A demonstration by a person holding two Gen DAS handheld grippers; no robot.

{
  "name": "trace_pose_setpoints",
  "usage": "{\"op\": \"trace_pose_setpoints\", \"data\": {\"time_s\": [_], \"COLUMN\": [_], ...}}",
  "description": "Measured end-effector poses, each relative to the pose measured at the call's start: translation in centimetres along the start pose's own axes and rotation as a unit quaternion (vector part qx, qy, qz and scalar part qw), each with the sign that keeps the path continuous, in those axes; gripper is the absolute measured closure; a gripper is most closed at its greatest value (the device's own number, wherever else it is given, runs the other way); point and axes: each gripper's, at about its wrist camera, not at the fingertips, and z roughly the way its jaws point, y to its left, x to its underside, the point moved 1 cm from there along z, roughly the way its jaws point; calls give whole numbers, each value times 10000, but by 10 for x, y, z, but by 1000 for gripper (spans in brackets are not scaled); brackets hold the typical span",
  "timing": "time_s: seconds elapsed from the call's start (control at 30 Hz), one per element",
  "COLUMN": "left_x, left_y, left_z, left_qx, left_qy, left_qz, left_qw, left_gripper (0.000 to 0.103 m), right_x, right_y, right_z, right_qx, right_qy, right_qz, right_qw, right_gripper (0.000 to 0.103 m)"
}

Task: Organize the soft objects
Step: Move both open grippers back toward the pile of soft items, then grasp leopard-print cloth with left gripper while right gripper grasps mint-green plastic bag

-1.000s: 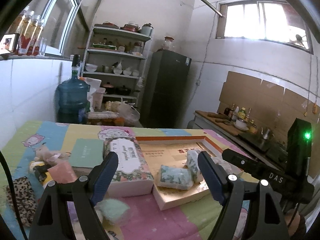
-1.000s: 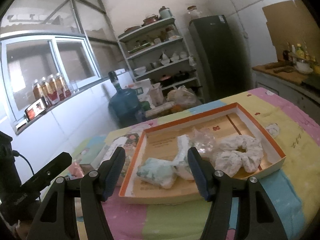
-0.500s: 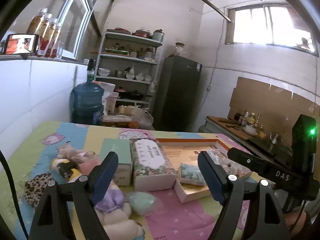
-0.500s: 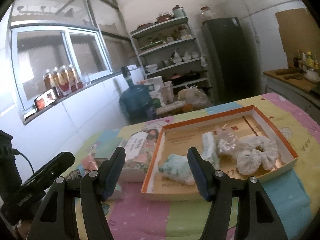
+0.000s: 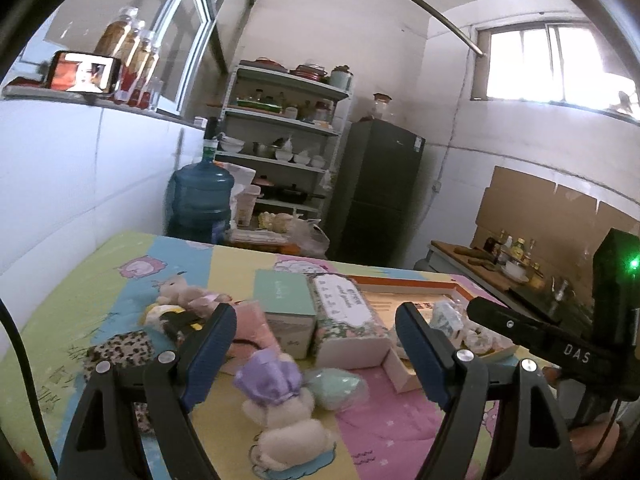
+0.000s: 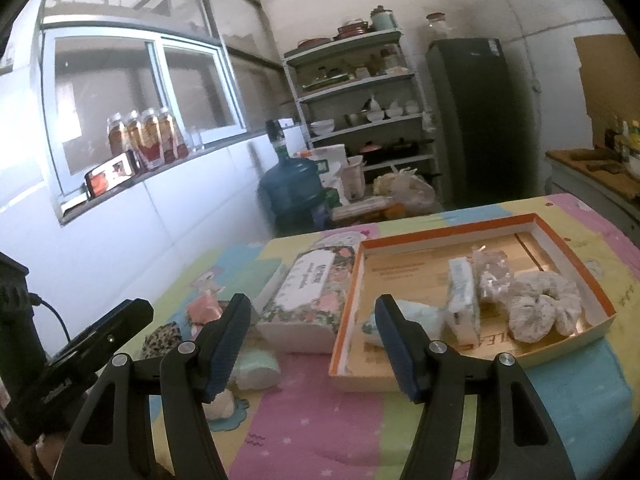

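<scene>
My left gripper (image 5: 315, 338) and right gripper (image 6: 312, 330) both hover with jaws wide, empty. The plush bunny (image 5: 282, 404) lies on the tabletop directly under my left jaws, long axis toward me; the tray (image 6: 448, 234) sits off to the right.

A blue water jug (image 5: 199, 204) stands beside the shelf (image 5: 280, 136) (crockery on it), near a dark fridge (image 5: 376, 188).

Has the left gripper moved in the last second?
Yes. The left gripper has backed away from the floral tissue box, which now looks smaller; a plush toy now shows between its open fingers.
</scene>
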Motion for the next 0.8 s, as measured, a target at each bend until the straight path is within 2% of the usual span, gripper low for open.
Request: {"op": "trace_pose_setpoints", "data": {"time_s": [0.47, 0.8], "left_x": [9, 18], "left_y": [52, 90], "left_z": [-24, -37], "left_qx": [-343, -629], "left_qy": [-71, -82], "left_qz": [-323, -588], "left_qw": [9989, 9963], "left_gripper": [21, 21], "right_x": [16, 32], "right_y": [46, 71], "right_z": [15, 37], "right_qx": [-168, -290], "right_qy": [224, 533], "right_qz": [-257, -408], "right_qw": [9993, 9973], "right_gripper": [37, 37]}}
